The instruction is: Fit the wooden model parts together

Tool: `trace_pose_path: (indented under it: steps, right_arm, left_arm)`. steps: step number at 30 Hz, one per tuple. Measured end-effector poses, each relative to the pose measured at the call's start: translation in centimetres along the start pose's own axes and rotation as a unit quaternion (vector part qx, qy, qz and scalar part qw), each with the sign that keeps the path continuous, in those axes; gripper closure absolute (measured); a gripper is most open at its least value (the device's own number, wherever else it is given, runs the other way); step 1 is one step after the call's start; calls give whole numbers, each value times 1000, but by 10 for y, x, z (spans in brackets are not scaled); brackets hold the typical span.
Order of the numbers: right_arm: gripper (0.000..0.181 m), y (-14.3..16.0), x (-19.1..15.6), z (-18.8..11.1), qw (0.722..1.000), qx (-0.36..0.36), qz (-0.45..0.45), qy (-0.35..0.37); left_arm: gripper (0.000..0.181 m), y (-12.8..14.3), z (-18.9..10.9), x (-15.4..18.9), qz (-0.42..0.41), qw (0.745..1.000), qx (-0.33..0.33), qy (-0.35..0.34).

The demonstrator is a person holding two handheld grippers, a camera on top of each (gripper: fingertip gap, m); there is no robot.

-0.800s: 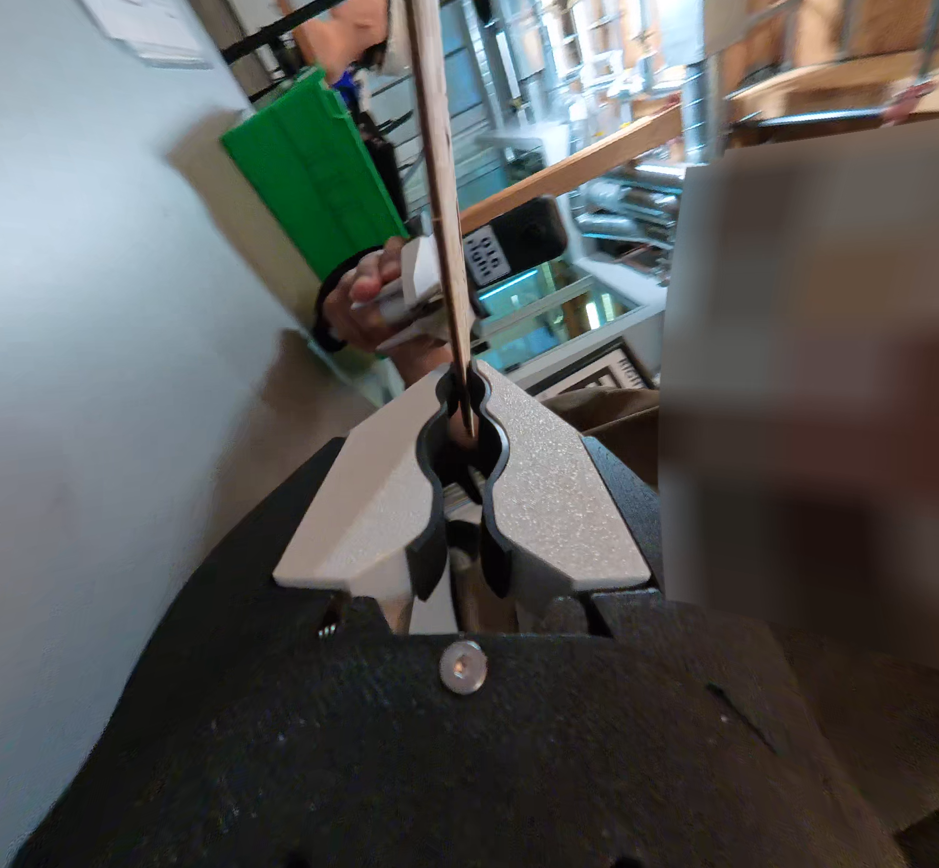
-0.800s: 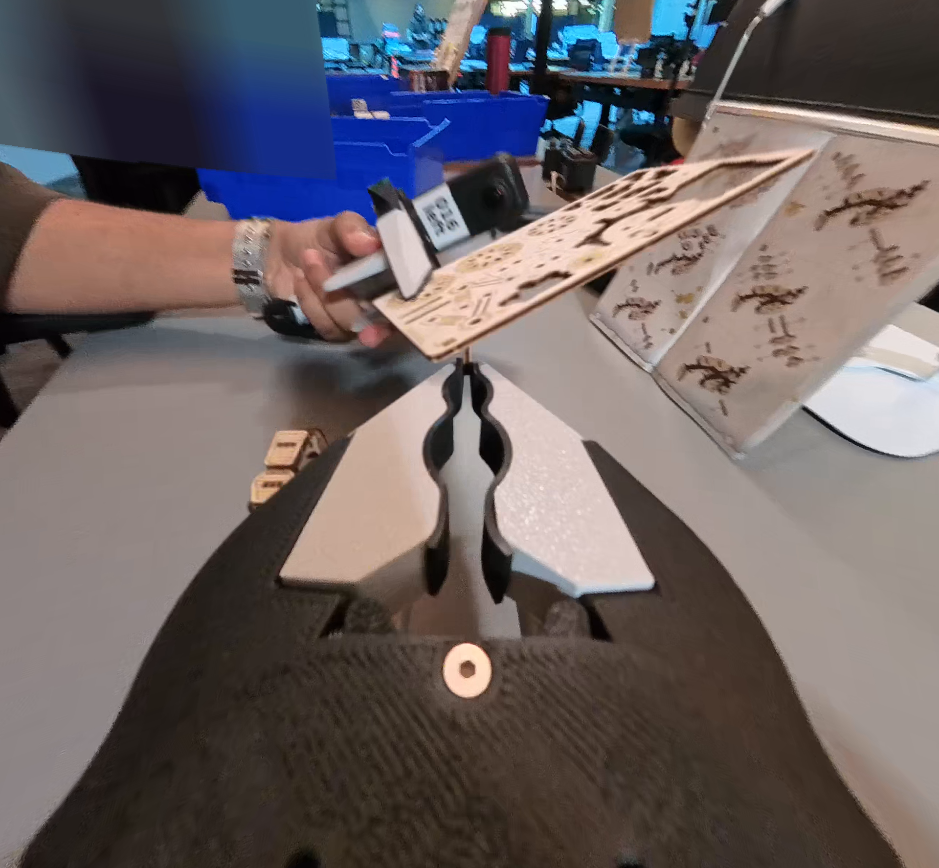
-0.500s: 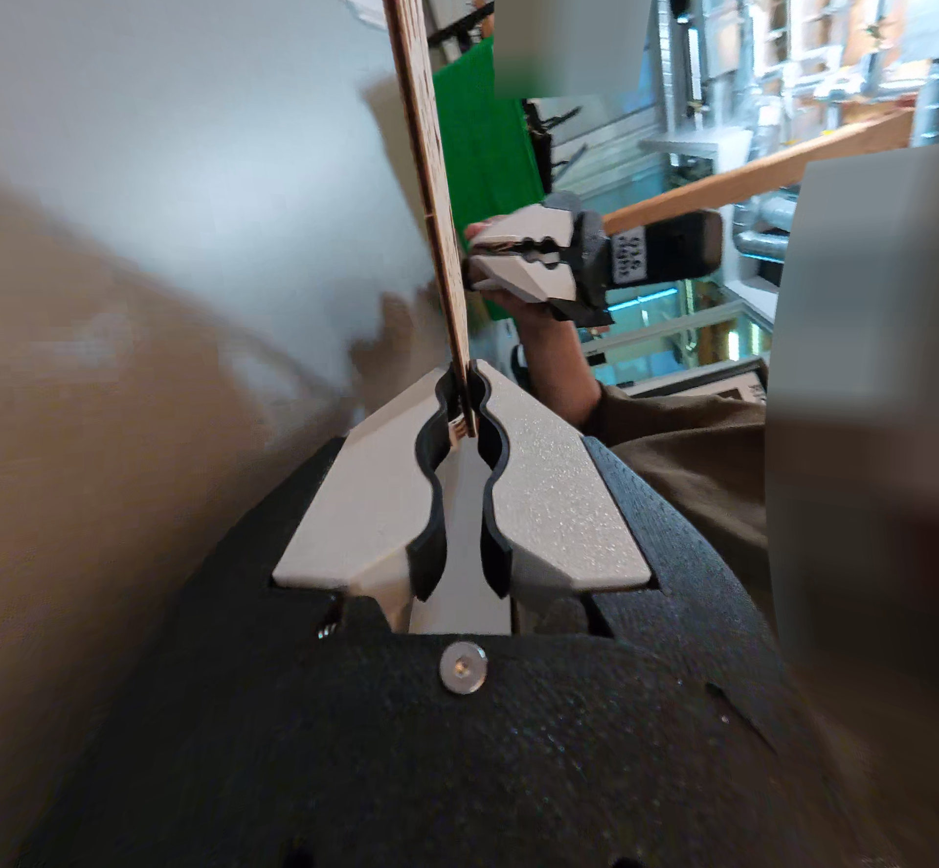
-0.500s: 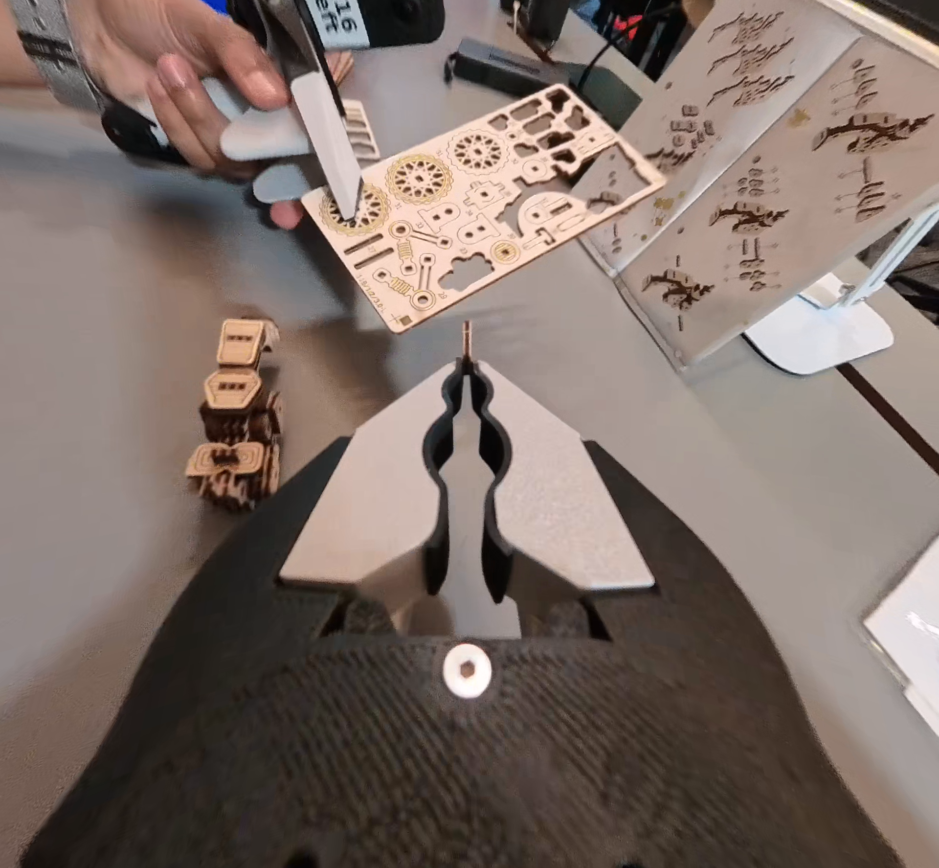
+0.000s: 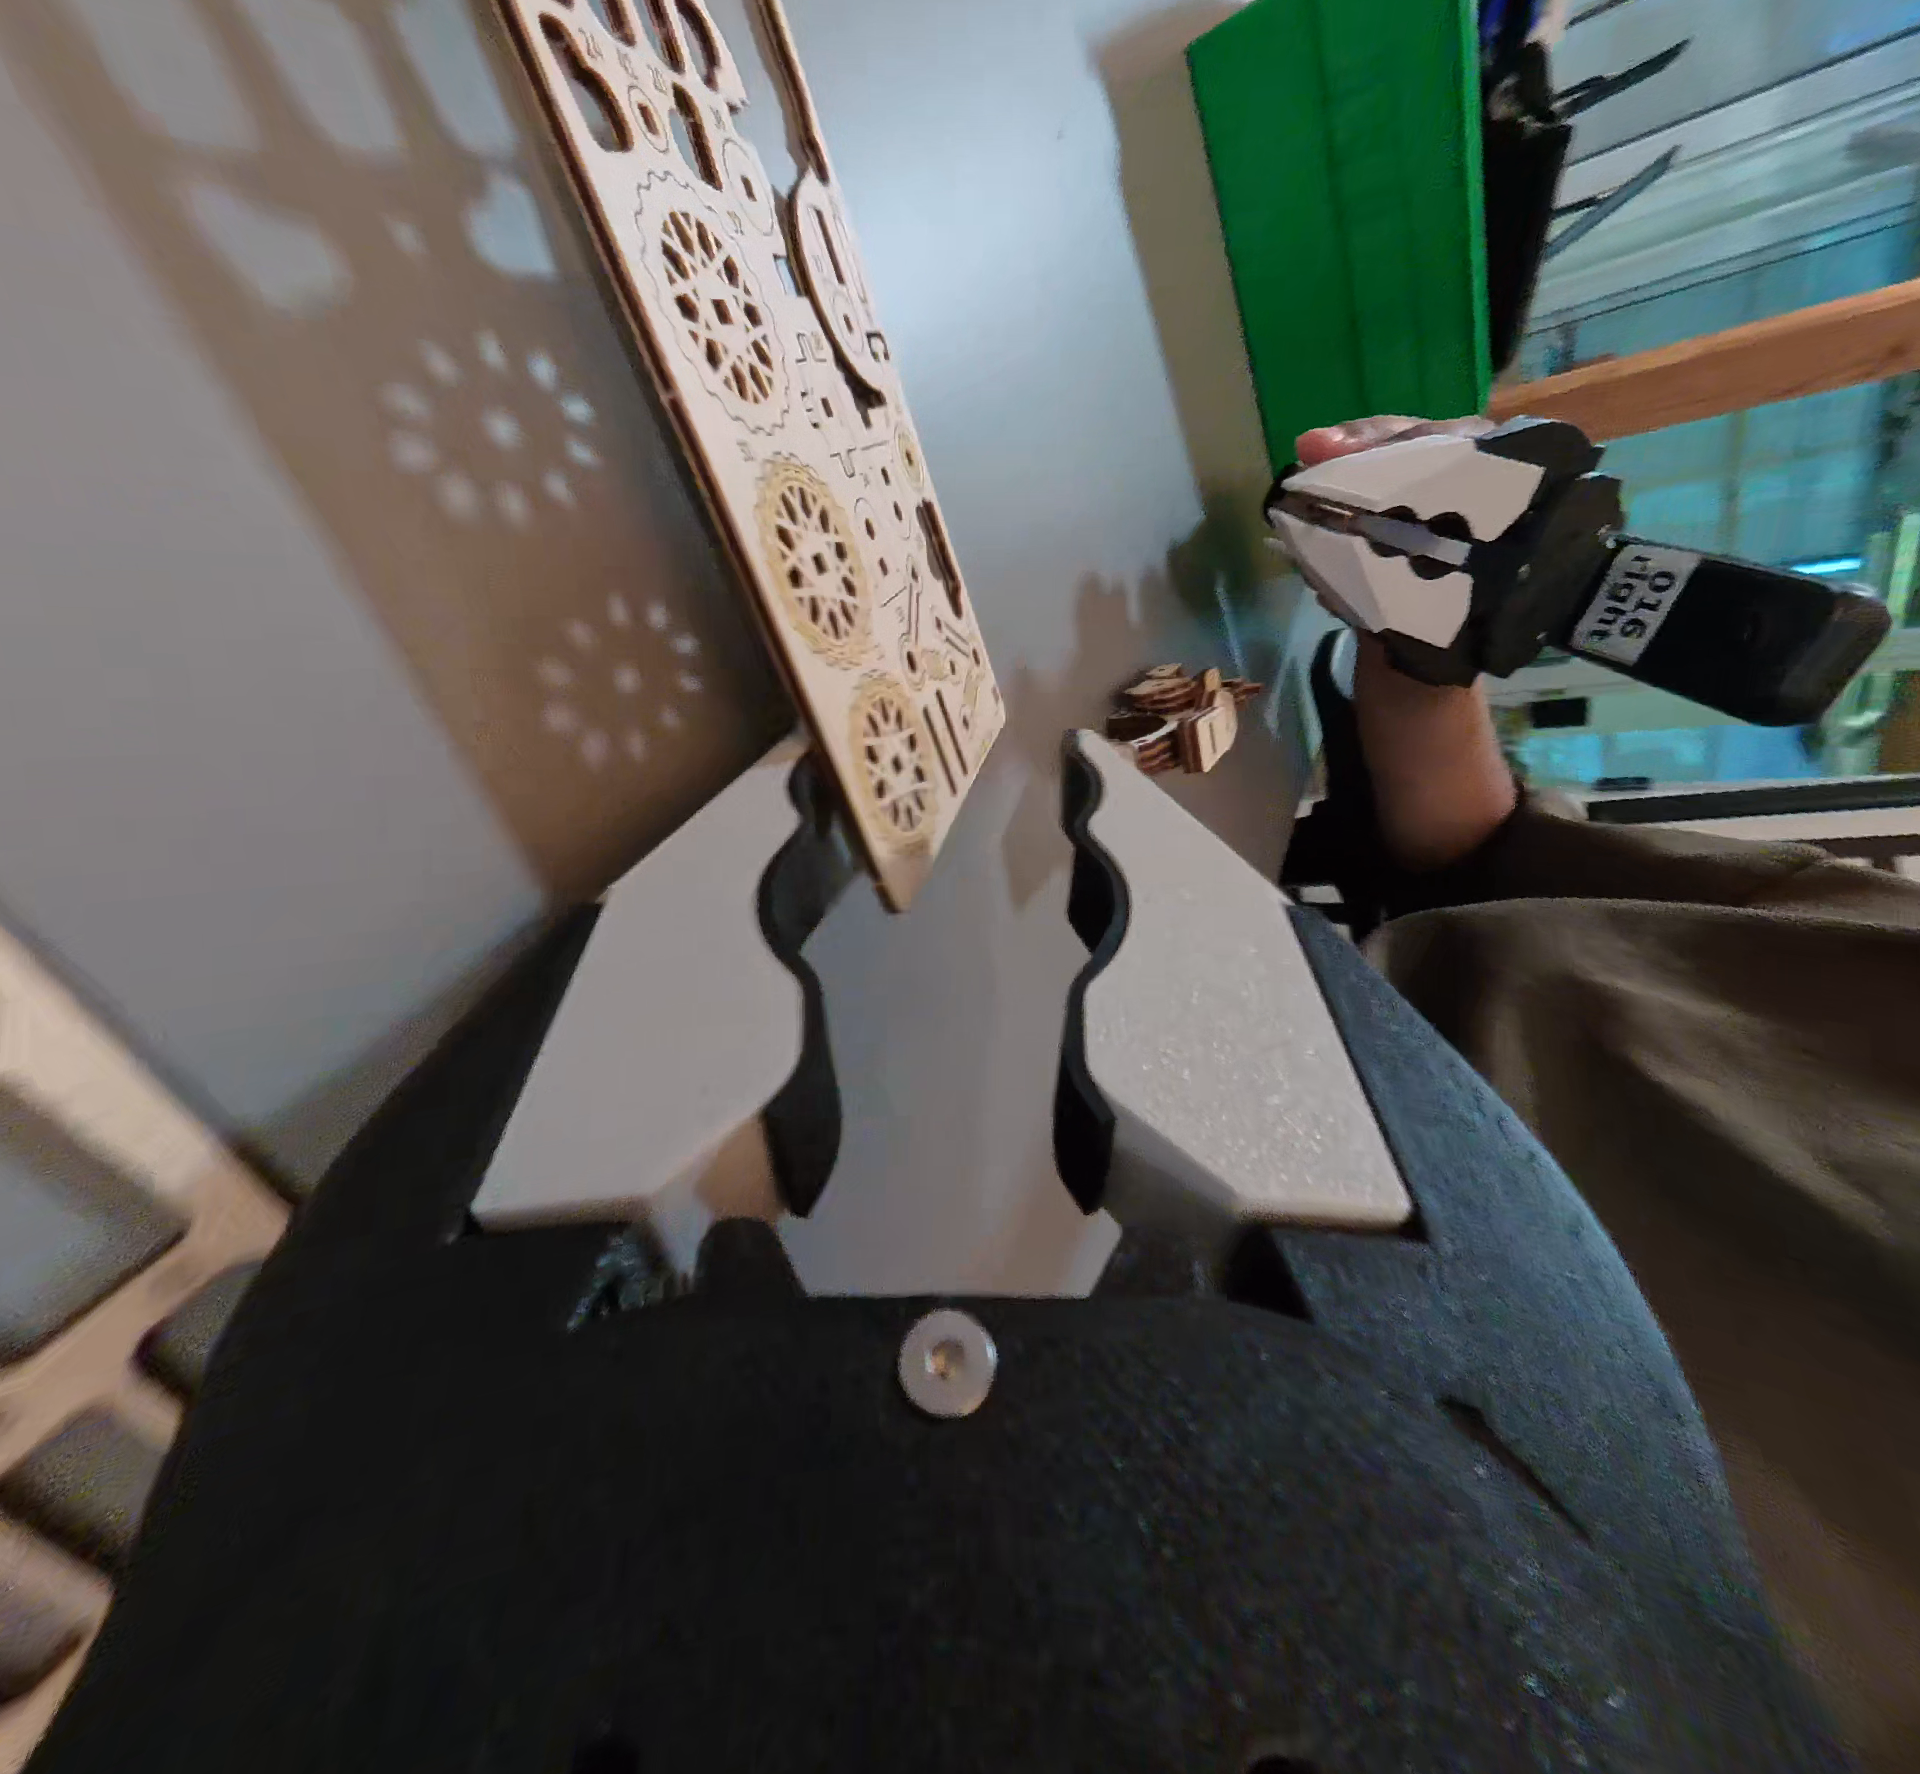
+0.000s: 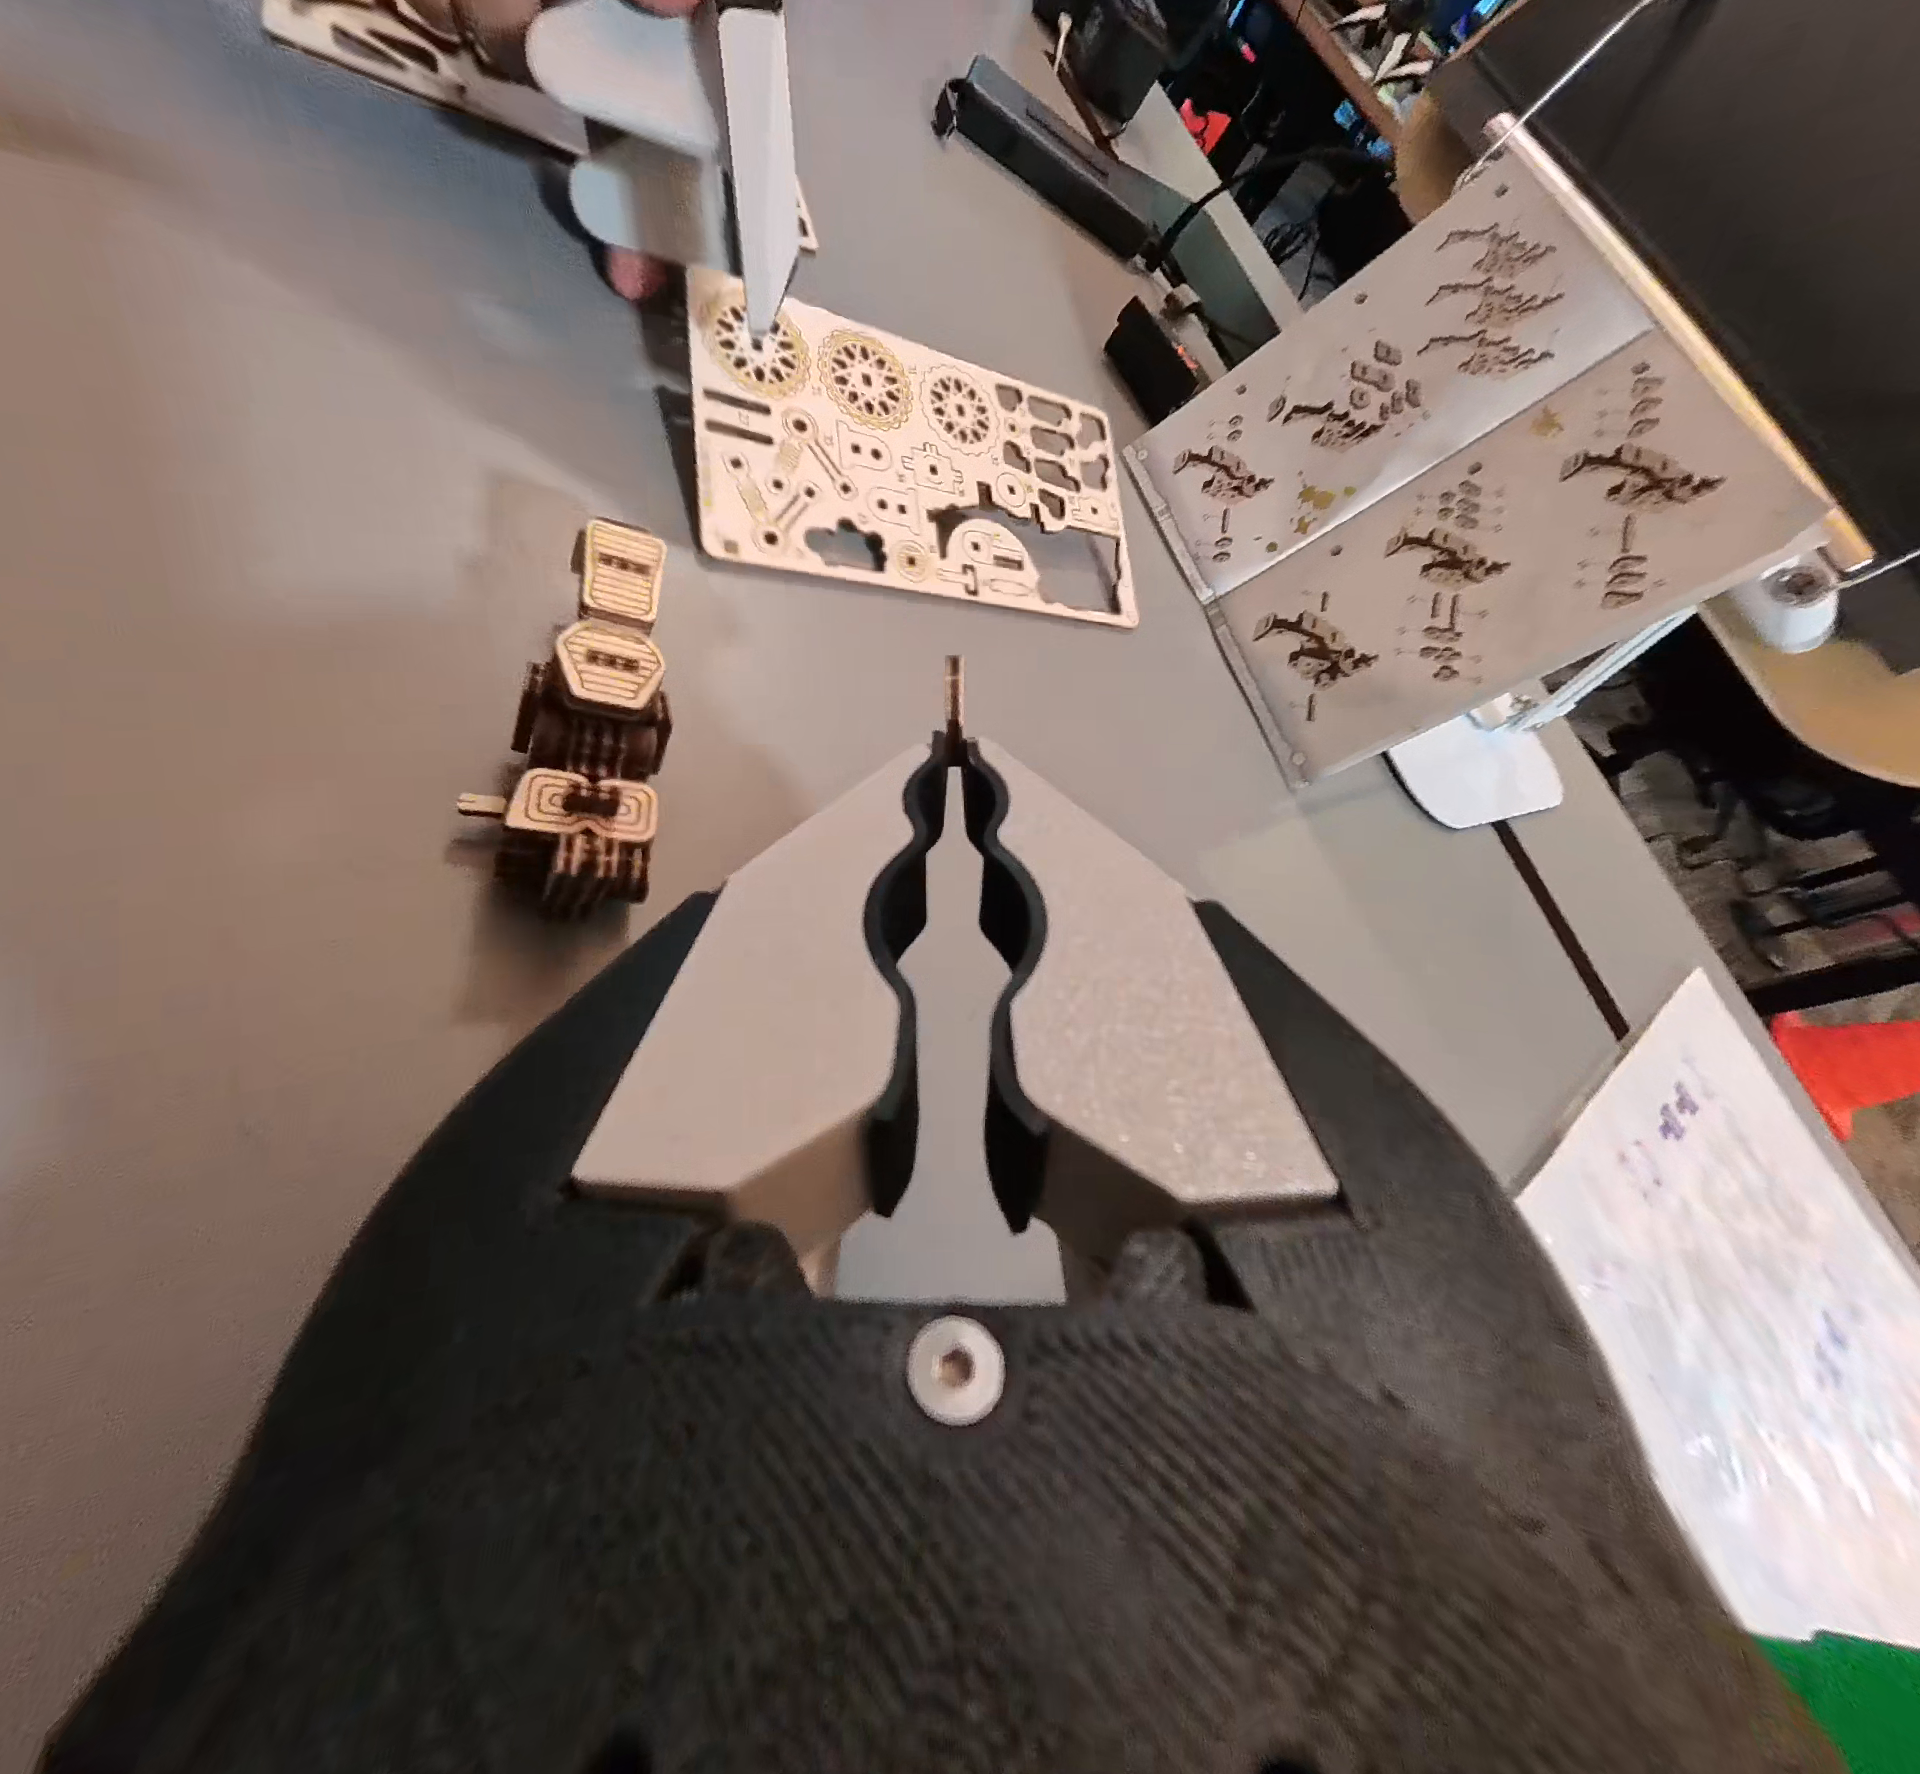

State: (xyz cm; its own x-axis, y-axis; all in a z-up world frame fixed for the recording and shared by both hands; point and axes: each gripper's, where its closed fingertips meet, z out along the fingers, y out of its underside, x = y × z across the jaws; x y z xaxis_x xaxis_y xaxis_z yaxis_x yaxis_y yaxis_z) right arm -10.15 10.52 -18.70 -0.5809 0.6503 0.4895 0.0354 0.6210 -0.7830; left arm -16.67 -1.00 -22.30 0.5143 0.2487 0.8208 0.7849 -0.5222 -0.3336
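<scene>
Your left tongs (image 5: 935,779) stood open over the parts sheet (image 6: 904,467); right tongs (image 6: 951,753) pinched a small wooden part (image 6: 953,685). Half-built model (image 6: 587,737) on the desk (image 6: 260,477) awaited it.

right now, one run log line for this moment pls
left gripper: open, at parts sheet | right gripper: shut on small wooden piece | partly built model: on table

Left tongs (image 5: 935,768) have opened, releasing the wooden sheet (image 6: 904,467).
</scene>
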Motion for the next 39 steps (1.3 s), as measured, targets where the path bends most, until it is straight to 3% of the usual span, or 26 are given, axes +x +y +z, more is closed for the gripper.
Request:
trace_pose_path:
  steps: [2, 8, 13, 17, 23, 26, 28, 32, 35, 39]
  right_arm:
    - [181, -3, 0, 0, 1000, 8, -6, 4]
    - [181, -15, 9, -3, 995, 24, -75, 62]
    - [181, -25, 9, -4, 979, 26, -170, 107]
    - [181, -30, 10, -6, 966, 27, -220, 135]
    - [181, -30, 15, -8, 962, 27, -225, 150]
    - [181, -32, 17, -9, 961, 31, -224, 158]
    - [181, -34, 16, -7, 960, 32, -228, 159]
    - [181, -34, 10, -3, 963, 28, -225, 148]
    - [181, -33, 4, 0, 971, 27, -202, 127]
    - [181, -36, -2, 1, 972, 31, -201, 115]
  left_arm:
    - [121, 1, -11, -3, 15, 999, -3, -28]
    - [99, -15, -44, -24, 60, 983, 36, -169]
    - [97, -17, -39, -5, 91, 982, 38, -162]
    - [103, -1, -26, -24, 92, 975, -14, -202]
    - [104, -26, -44, -16, 84, 975, 66, -195]
    - [111, -43, -50, 16, 129, 972, 119, -156]
    - [137, -44, -36, 54, 169, 973, 136, -80]
    - [154, -25, 20, 105, 230, 965, 122, 25]
    - [153, -4, 59, 105, 286, 955, 76, -12]
    - [156, 3, 74, 114, 313, 946, 87, -13]
